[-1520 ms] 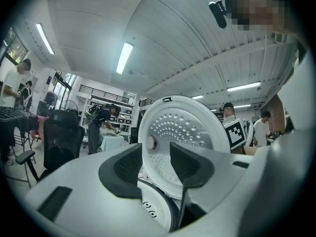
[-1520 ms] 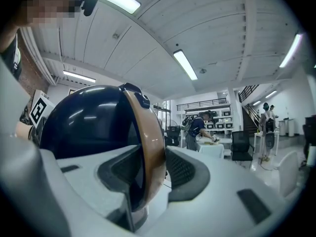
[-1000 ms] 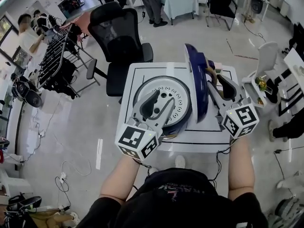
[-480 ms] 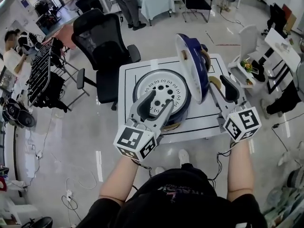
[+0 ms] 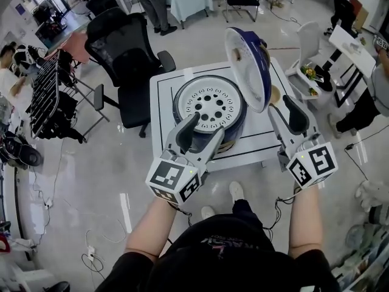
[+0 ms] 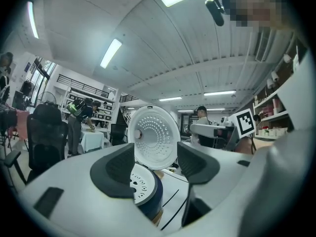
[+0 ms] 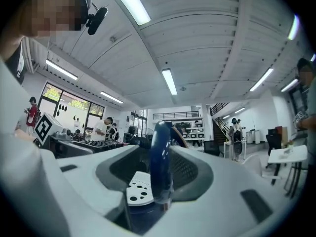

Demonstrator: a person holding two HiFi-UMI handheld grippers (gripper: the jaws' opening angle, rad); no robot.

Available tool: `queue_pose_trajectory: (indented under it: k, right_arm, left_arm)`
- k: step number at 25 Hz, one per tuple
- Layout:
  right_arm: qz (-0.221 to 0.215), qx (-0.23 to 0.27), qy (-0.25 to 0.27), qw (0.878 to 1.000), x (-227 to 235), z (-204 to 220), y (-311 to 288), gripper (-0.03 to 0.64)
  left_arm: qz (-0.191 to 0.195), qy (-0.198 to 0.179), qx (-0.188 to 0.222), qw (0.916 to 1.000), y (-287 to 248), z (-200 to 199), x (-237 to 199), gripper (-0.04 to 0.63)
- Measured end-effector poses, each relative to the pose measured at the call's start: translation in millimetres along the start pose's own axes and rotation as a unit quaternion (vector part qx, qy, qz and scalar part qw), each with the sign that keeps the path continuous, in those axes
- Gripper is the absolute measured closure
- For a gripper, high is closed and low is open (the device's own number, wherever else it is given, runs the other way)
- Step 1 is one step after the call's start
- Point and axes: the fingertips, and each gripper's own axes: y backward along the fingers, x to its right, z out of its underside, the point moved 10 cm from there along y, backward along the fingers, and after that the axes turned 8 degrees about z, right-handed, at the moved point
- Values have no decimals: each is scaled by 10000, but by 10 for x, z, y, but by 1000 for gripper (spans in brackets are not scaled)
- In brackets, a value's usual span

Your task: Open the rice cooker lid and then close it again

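Dark-blue round rice cooker – stands at the centre of a white square table with black border lines. Its body is uncovered, and a perforated white inner plate lies flat across the top.

Blue-backed, white-lined lid – swung up and upright on the cooker's 3 o'clock side, its dimpled inner face turned toward 9 o'clock.

Left gripper – at the cooker's 6 o'clock, pointing level at it. The jaws are parted and have just been opening. Nothing is between them, and the cooker and lid show beyond the gap.

Right gripper – at the cooker's 4 o'clock, just short of the lid's lower edge. The fingers are released and wide. The lid's rim shows edge-on in line with the gap, pressed by neither pad.

Black mesh office chair – at the table's 10 o'clock, near it.
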Motion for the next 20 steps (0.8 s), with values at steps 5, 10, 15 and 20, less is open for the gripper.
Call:
queue_pose_trajectory:
  k: [5,10,15,20]
  right_arm:
    - [-13,89,-14,10000,-191,-51,94,446]
    - [4,95,-51,9999,-294,-34,133,446]
    - [37,78,-69,9999,-304,-26,182,446]
    - [80,75,-77,9999,-267,-56,219,446]
  left_arm:
    - [-18,-43,4,10000,206,-17,35,334]
    - [-59,-57,24,10000,349,-19,48,333]
    - [-46,-82,21,10000,383,-21,98,333]
    - [-30,-116,15,9999,378,-69,146,333]
